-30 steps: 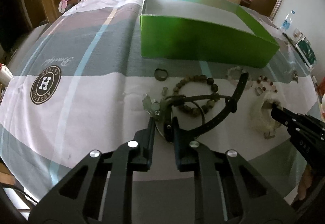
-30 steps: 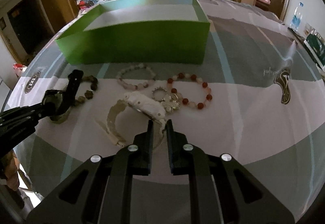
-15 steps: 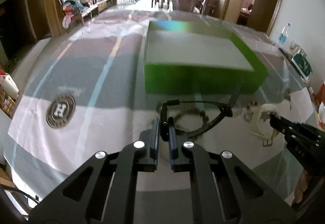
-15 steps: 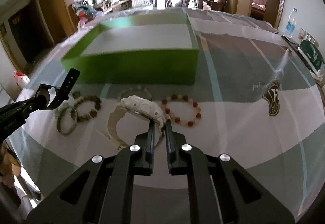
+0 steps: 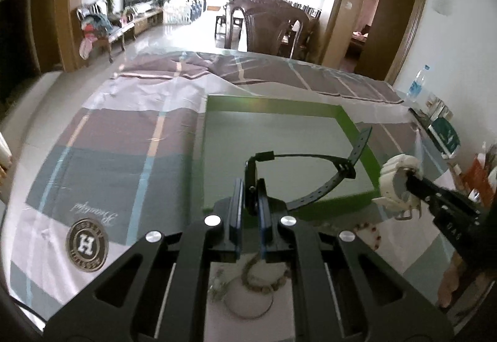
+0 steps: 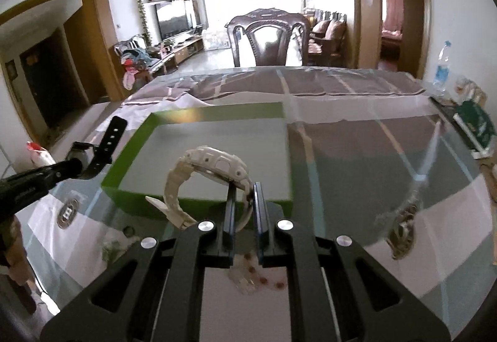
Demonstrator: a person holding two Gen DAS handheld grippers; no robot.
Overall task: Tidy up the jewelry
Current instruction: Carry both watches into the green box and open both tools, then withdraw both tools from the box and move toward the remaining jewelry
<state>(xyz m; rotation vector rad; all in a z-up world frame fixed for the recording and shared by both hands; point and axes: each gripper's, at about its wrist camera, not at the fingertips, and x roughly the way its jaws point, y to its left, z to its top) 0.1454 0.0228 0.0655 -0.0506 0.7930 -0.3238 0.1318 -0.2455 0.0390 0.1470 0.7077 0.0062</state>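
1. Whereas half a second earlier both watches hung low before the near wall of the green box (image 5: 363, 140), both are now raised above it.
2. Left gripper (image 5: 250, 196): fingers pinch the case of the black watch (image 5: 313, 183); its strap arcs rightward over the box's grey floor, no longer over the beads.
3. Right gripper (image 6: 243, 202): fingers clamp the band of the white watch (image 6: 214, 165), which is held over the near wall of the box (image 6: 198, 205).
4. From the left wrist view, the white watch (image 5: 399, 177) hangs just beside the box's right corner.
5. Bead bracelets (image 5: 264, 276) lie on the striped tablecloth (image 5: 102, 162), now beneath the left gripper rather than ahead of it.
6. A red-bead bracelet (image 6: 264, 278) lies under the right gripper.
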